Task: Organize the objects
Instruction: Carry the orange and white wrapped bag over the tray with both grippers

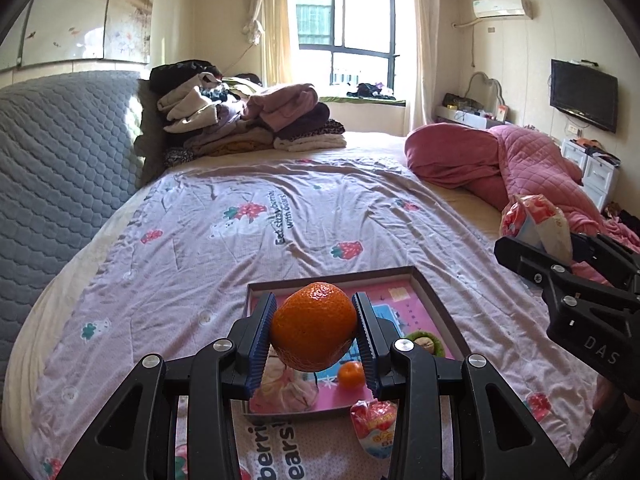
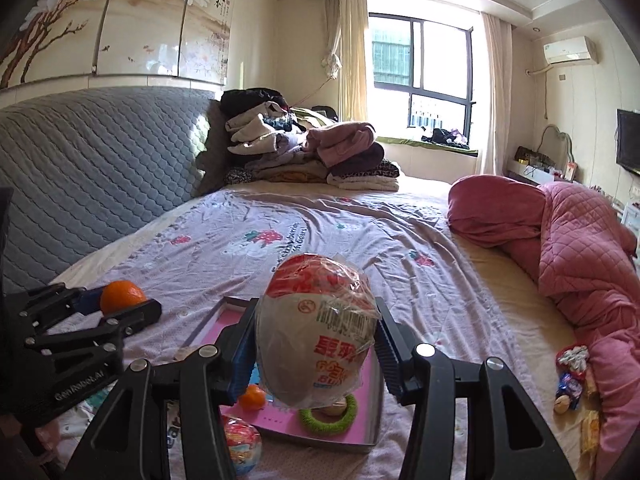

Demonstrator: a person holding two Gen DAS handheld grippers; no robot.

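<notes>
I am working over a bed point(image 1: 360, 208) covered with a lilac sheet printed with strawberries.

My left gripper point(image 1: 314, 330) is clenched on a large orange point(image 1: 314, 326), its blue ribbed pads pressing both sides of the fruit. The orange hangs in the air above a shallow pink tray point(image 1: 424, 304) that lies on the sheet. From the right wrist view, the same gripper comes in from the left edge with the orange at its tip.

My right gripper point(image 2: 316, 334) is grasping a packet point(image 2: 316, 332), a rounded snack in clear crinkled plastic with red print and a barcode. It too is lifted above the tray, and it shows at the right edge of the left wrist view, above the bed.

Inside the tray lie a small orange point(image 1: 351, 374), near its front, and a green ring point(image 2: 328, 416) with something pale in its centre, toward the right side. A second packet point(image 1: 374, 424), red and white, lies on the sheet just in front of the tray.

Farther off, a heap of folded clothes point(image 1: 248, 116) sits at the head of the bed beside a grey quilted headboard point(image 1: 64, 160). A pink quilt point(image 1: 520, 160) is bunched along the right side, with a few more wrapped snacks point(image 2: 572, 376) beside it. A bright window point(image 1: 344, 36) lies beyond.
</notes>
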